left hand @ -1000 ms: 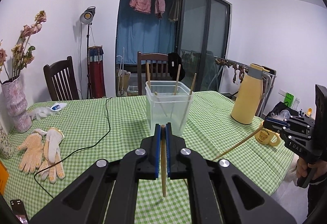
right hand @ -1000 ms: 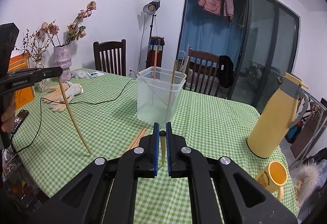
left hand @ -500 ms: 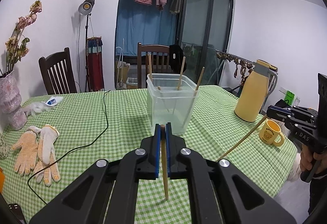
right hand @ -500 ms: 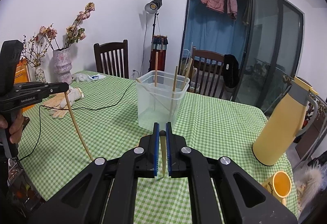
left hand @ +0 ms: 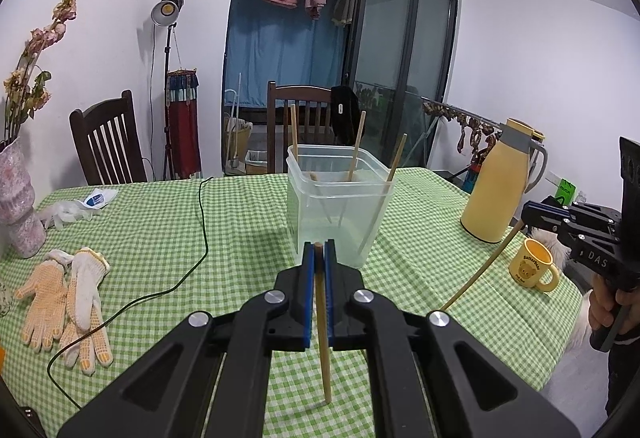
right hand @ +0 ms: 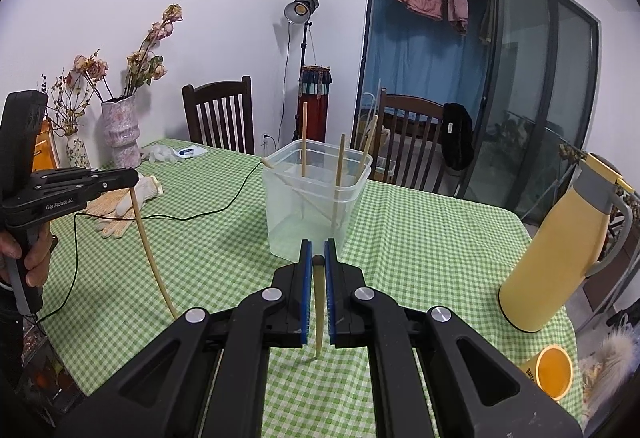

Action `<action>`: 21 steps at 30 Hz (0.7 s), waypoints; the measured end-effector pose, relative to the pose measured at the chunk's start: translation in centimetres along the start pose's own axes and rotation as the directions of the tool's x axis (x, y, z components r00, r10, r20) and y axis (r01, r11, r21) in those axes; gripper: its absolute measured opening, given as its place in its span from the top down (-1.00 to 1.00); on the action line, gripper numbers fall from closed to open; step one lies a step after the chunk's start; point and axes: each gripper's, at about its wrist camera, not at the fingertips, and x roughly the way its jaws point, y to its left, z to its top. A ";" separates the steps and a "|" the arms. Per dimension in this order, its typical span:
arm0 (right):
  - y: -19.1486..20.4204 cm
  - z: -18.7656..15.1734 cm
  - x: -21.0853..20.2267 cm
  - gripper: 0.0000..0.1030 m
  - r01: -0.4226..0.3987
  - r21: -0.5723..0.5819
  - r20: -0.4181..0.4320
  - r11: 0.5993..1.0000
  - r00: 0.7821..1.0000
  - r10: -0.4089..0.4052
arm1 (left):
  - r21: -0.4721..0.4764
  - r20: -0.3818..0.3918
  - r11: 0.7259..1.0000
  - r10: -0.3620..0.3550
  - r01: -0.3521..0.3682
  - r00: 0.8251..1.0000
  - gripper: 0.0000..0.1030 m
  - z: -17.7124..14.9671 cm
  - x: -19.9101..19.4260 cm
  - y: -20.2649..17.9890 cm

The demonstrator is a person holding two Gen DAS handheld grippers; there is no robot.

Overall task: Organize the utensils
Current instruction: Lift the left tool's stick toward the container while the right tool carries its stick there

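Even bright indoor light, soft shadows on table [left hand: 248, 222]; lamp [right hand: 301, 7] glows; sharp focus; heavy fisheye bending, black corners.

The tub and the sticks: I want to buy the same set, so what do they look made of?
Tub: seemingly translucent frosted plastic, since the sticks show through its wall. Stick in the left tool: pale matte tan, probably bamboo or wood; no grain is discernible.

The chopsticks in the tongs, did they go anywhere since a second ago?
Both tongs rose and drew back slightly from the clear tub, each keeping its chopstick: left tongs with the left chopstick, right tongs with the right chopstick. Nothing let go. Tub, thermos and gloves stayed.
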 end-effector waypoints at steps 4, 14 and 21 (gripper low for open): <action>0.0 0.6 0.4 0.88 -0.004 -0.005 -0.004 1.000 1.000 0.004 | 0.010 -0.003 1.000 -0.005 0.005 1.000 0.97 0.4 0.5 -0.1; -0.9 4.6 0.3 0.88 -0.038 -0.010 0.057 0.999 0.998 0.039 | 0.006 0.068 0.998 -0.063 0.063 0.996 0.97 6.1 0.2 0.3; -1.5 12.9 -0.7 0.88 -0.048 -0.055 0.190 0.997 0.980 0.058 | 0.007 0.187 0.996 -0.083 0.084 0.979 0.97 16.2 -0.1 0.7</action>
